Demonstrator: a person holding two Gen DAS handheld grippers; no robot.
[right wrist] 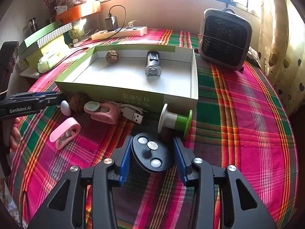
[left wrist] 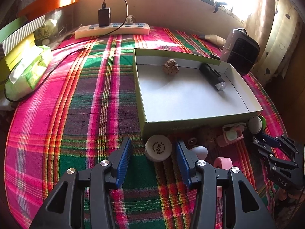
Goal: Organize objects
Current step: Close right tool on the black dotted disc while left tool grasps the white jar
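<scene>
While the right gripper bracketed a black oval disc, the left gripper hovered by a white cap.
Right fingers apart, left pad touching the disc, right pad just clear; left fingers wide apart; disc lay on the plaid table before the tray.

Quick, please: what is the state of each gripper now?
Left gripper: open, white cap between jaws, untouched.
Right gripper: around black oval disc; grip cannot be told.

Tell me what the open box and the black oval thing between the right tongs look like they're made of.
Open box: likely cardboard, matte white inside, printed green outside, with thin folded walls. Black oval thing: probably smooth, slightly glossy plastic, with three round shiny studs that may be metal.
</scene>
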